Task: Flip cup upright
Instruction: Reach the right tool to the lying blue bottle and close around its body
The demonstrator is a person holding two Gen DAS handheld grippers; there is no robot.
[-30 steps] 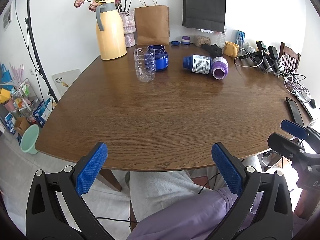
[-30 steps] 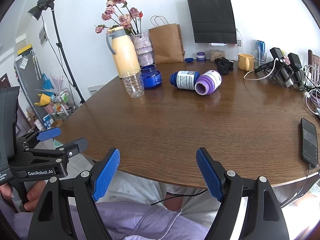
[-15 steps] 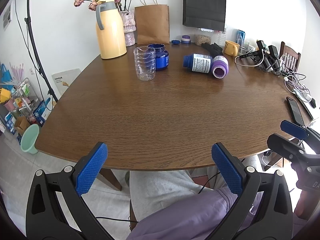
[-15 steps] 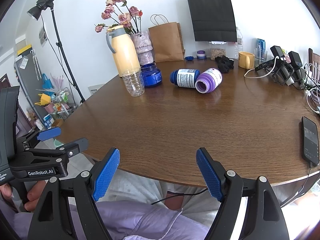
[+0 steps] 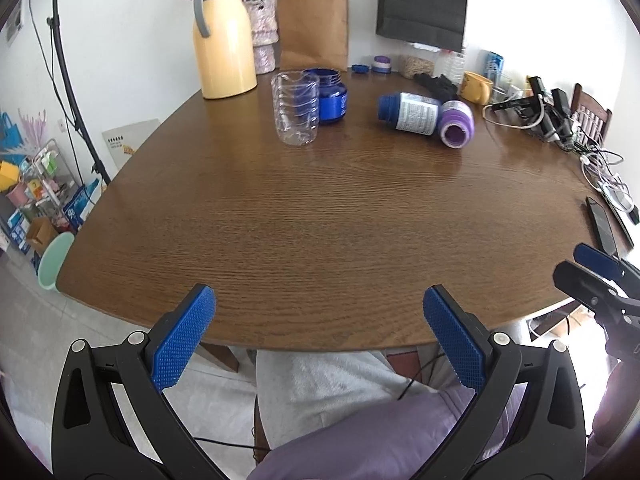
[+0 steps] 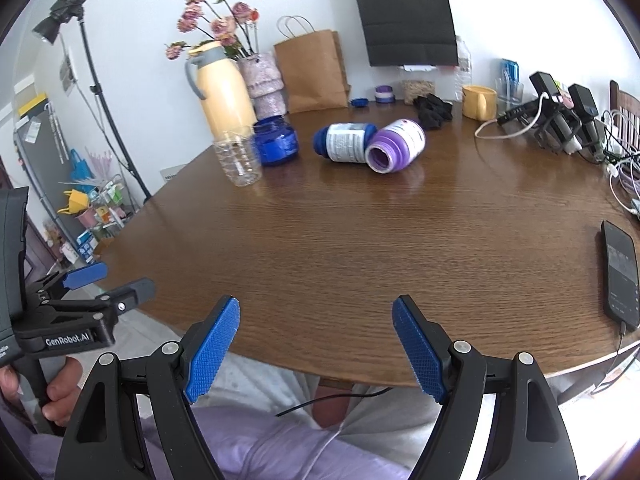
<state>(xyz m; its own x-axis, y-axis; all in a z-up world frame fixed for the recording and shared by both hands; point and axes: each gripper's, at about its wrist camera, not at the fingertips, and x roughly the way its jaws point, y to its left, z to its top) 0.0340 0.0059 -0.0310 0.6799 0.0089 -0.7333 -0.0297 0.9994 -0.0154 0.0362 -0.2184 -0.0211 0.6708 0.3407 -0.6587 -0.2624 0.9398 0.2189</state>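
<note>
A purple cup (image 5: 457, 123) lies on its side on the far part of the brown table (image 5: 320, 208), its mouth facing me; it also shows in the right wrist view (image 6: 394, 145). A blue-capped white bottle (image 5: 408, 113) lies on its side touching it (image 6: 344, 142). My left gripper (image 5: 319, 328) is open and empty at the table's near edge. My right gripper (image 6: 316, 338) is open and empty, also at the near edge, far from the cup.
A clear plastic cup (image 5: 295, 108) and a blue jar (image 5: 328, 96) stand upright at the back left, by a yellow thermos (image 5: 224, 36). A phone (image 6: 620, 274) lies at the right edge. Cables and chargers (image 6: 560, 120) crowd the back right. Paper bags stand at the back.
Both grippers have moved slightly forward towards the table; the objects look a little closer. Nothing on the table has moved.
</note>
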